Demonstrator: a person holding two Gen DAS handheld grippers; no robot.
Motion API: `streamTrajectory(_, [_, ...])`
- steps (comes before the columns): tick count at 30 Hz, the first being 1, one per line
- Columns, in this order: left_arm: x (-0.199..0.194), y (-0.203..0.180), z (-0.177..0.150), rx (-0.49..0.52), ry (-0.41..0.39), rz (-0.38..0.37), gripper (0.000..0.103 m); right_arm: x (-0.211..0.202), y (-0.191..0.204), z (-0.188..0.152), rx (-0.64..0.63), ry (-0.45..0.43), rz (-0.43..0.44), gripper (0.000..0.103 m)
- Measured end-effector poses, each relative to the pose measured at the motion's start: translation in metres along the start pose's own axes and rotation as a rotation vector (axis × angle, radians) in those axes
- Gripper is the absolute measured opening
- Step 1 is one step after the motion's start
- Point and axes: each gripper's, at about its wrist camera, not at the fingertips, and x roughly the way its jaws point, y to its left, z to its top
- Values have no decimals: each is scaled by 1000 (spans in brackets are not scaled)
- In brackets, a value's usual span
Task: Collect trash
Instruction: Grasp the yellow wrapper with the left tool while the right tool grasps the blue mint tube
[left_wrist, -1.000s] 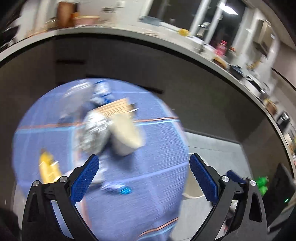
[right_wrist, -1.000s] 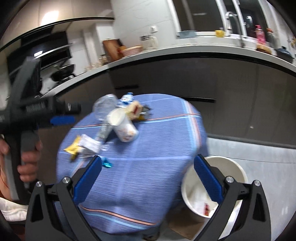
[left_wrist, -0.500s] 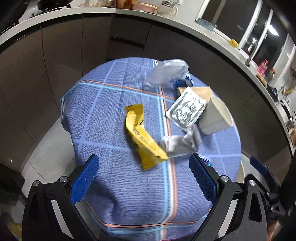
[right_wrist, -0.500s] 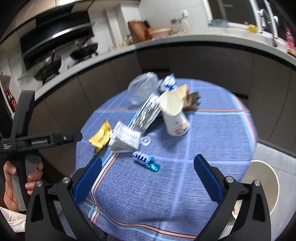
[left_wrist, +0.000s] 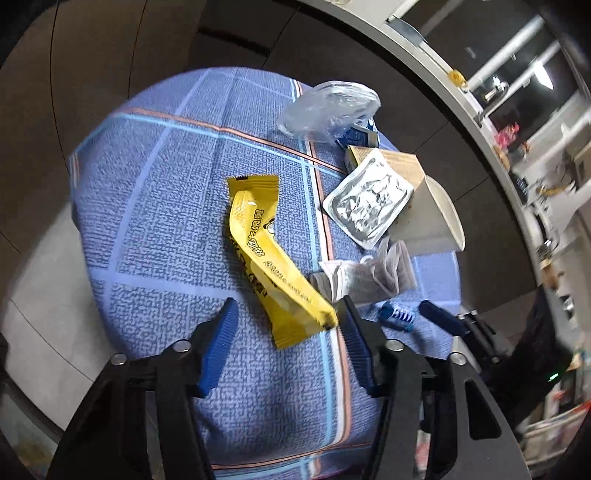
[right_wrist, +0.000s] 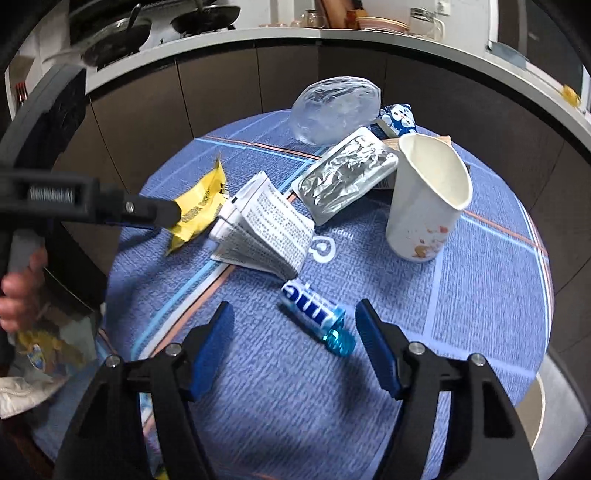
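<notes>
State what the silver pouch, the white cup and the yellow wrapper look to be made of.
Silver pouch: likely metallised foil, crinkled and mirror-bright. White cup: probably matte paper or card, with a thin rim and orange stains. Yellow wrapper: apparently glossy printed plastic film, with a serrated sealed end and soft creases.

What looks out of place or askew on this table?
The paper cup is dented at the rim and stained near its base, a foil packet leans against it, and wrappers litter the blue tablecloth.
</notes>
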Motion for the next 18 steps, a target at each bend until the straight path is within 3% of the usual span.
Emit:
streamTrajectory(4, [9,3,9,-9,12,9,46,9,-4,3,-4,14,-10,65])
streamTrajectory(8, [21,4,12,-16,40,3,35,15,-9,1,17,34,6,45])
streamTrajectory(11, [23,5,15,-15,37,9,34,12,-9,-2,28,23,9,26])
streamTrajectory(16, [25,4,17,-15,33,17,34,7,-8,-7,31,20,21,23])
streamTrajectory(18, [27,4,17,-3,29,38,25,7,-8,-7,33,18,22,23])
